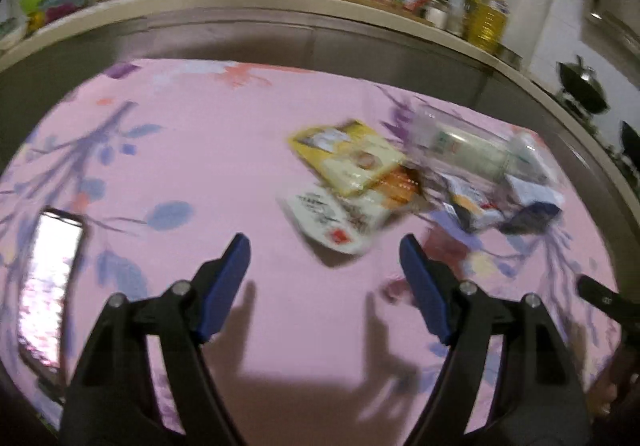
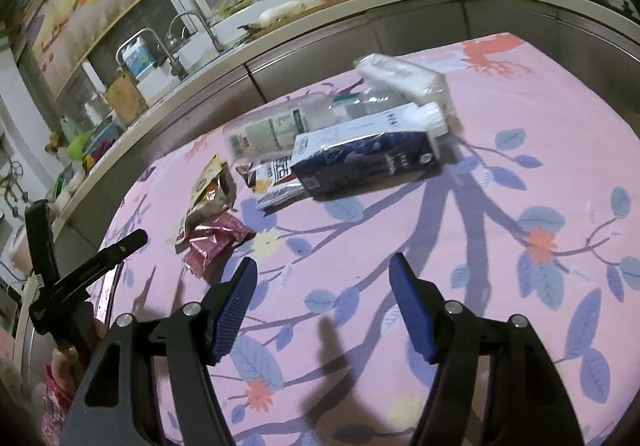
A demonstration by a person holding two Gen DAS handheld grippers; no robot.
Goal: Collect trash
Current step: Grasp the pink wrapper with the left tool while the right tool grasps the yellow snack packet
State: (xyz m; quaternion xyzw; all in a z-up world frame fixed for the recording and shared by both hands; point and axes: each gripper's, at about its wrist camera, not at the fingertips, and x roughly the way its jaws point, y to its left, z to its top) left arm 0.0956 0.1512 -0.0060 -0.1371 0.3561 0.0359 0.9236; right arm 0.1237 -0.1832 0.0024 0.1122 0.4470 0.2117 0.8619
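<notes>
Right wrist view: the right hand-held gripper (image 2: 322,272) hung over the pink floral counter (image 2: 500,246) with its jaws spread wide and nothing between them. The left hand-held gripper (image 1: 324,248) was likewise wide open and empty; that view was motion-blurred.

Trash lay in one loose cluster. Landmark: the dark blue carton (image 2: 368,157), lying on its side. Directly behind it, touching, lay a clear plastic bottle (image 2: 304,121) with a clear plastic box (image 2: 400,75) at its far end. Against the carton's left end sat a white snack wrapper (image 2: 274,181); further left, a tan foil pouch (image 2: 208,191), and nearer the gripper a crumpled maroon wrapper (image 2: 216,242).

Handling, judged: wrappers light, soft, slippery film; pinch a raised crumple or edge. Carton stiffer, probably empty and light; grip across its narrow faces. Bottle thin-walled, likely to roll or squash; take it near the neck.

Obstructions: pieces overlap, so lifting one may drag its neighbours. A phone (image 1: 50,286) lay well left of the cluster, not trash. No bin was visible.
</notes>
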